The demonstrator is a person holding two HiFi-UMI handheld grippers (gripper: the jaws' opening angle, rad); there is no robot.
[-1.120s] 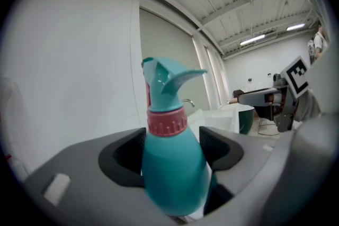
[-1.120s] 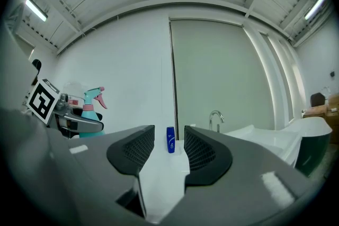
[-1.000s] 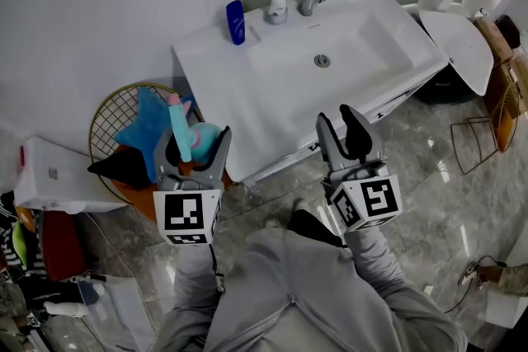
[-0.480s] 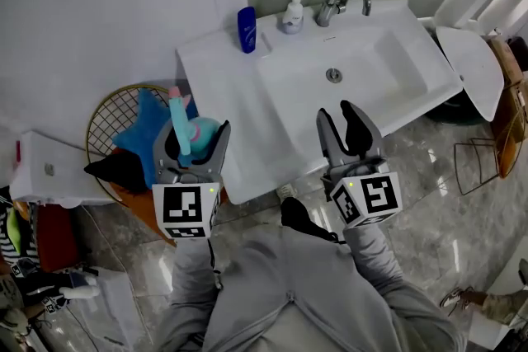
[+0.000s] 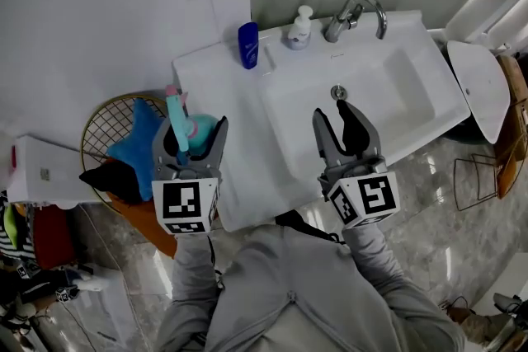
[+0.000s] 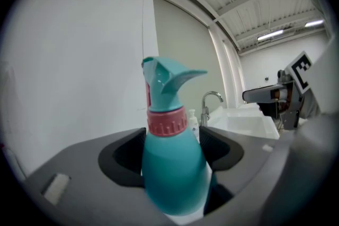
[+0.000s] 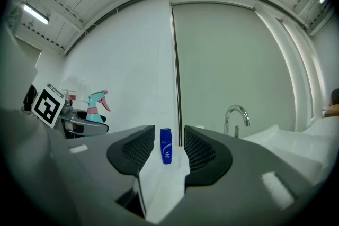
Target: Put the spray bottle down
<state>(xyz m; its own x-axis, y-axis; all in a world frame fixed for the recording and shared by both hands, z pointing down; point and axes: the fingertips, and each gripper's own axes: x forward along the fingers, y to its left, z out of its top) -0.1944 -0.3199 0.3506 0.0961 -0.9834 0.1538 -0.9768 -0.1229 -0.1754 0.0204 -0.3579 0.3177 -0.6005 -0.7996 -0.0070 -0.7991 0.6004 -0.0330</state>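
Observation:
A teal spray bottle (image 6: 172,161) with a pink collar and teal nozzle stands upright between the jaws of my left gripper (image 5: 191,146), which is shut on its body. In the head view the spray bottle (image 5: 180,126) is held in the air just left of the white washbasin counter (image 5: 223,86), over a wire basket. My right gripper (image 5: 344,132) is open and holds nothing, hovering over the front of the basin. In the right gripper view the spray bottle (image 7: 97,106) shows at far left.
On the counter stand a small blue bottle (image 5: 248,44), a white pump dispenser (image 5: 299,25) and a chrome tap (image 5: 353,13). A wire basket (image 5: 115,144) with blue and black cloths sits on the floor left. A white box (image 5: 45,171) lies farther left.
Both grippers have come closer to the washbasin; the right one now hovers over the basin's front. The left stays shut on the spray bottle.

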